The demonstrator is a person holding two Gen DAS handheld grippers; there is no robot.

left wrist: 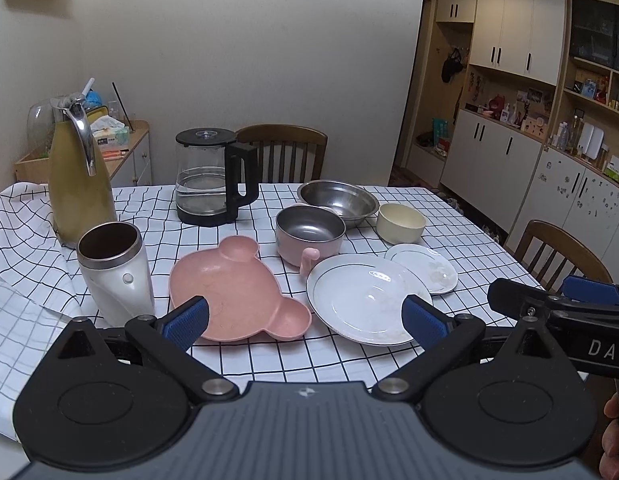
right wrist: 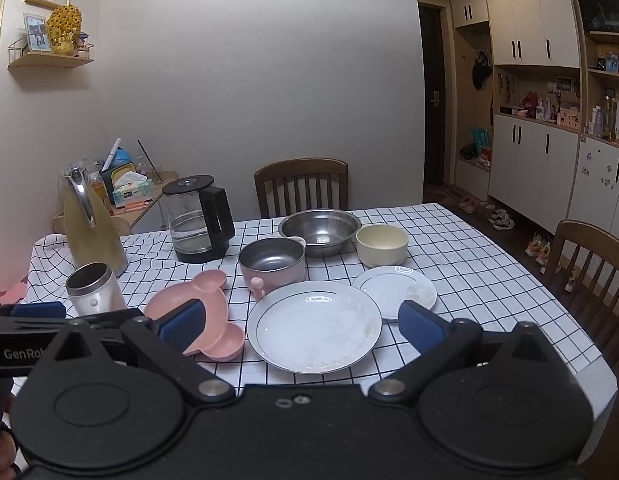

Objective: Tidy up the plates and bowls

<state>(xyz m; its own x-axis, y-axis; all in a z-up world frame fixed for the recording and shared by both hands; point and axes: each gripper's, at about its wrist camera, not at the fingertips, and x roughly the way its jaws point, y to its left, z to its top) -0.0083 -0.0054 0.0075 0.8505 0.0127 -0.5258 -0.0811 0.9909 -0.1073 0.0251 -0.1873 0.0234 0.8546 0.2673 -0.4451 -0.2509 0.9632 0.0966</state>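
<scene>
Both grippers hover above the near edge of the desk (right wrist: 489, 240), which carries a checked cloth; nothing has been lifted. The left gripper (left wrist: 305, 320) has its jaws released and spread wide, empty. The right gripper (right wrist: 301, 320) likewise has its jaws released and holds nothing.

Seen from the right wrist with the large white plate (right wrist: 314, 326) as the dial centre: the small white plate (right wrist: 397, 290) lies at 2 o'clock, its rim touching or slightly overlapped by the large plate's rim; the pink bear-shaped dish (right wrist: 197, 312) lies at 9 o'clock, just beside; the pink-sided steel bowl (right wrist: 271, 266) with a stub handle stands at 11 o'clock; the wide steel bowl (right wrist: 320, 232) at 12 o'clock, farther back; the cream bowl (right wrist: 382, 246) at 1 o'clock. A glass kettle (right wrist: 197, 220), a thermos jug (right wrist: 93, 236) and a steel-lined mug (right wrist: 94, 290) stand to the left, apart from the task.

Handling, as judged: the two white plates look glazed, stiff, slippery and breakable; each is best pinched across its raised rim. Their faces carry smears. The pink dish appears to be light plastic, tolerant of a rim grip. The steel bowls are rigid and smooth; grip one wall at the lip. The cream bowl has a thick wall that suits a lip pinch.
</scene>
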